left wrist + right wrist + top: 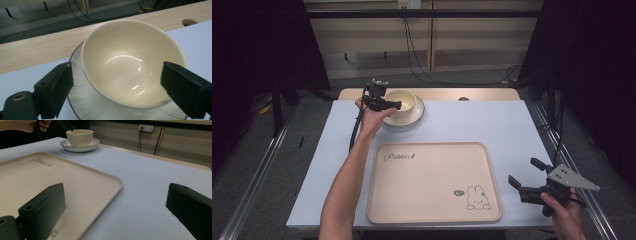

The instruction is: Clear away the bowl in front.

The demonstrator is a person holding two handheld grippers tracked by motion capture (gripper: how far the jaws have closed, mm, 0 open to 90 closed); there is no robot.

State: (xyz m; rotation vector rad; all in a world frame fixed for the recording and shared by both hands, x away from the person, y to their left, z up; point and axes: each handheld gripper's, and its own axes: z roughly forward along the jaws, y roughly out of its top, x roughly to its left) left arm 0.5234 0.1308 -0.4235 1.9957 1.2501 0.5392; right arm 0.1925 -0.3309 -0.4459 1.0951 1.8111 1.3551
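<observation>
My left gripper [395,104] hovers at the table's [492,125] far edge, left of centre, jaws spread wide to either side of the cream bowl [130,62], one outside its rim on each flank, neither visibly touching. The bowl sits on a white saucer [85,105]. A cream tray [432,175] with a rabbit drawing lies toward the near edge. My right gripper [524,172] rests near the near right corner, jaws apart, holding nothing.
</observation>
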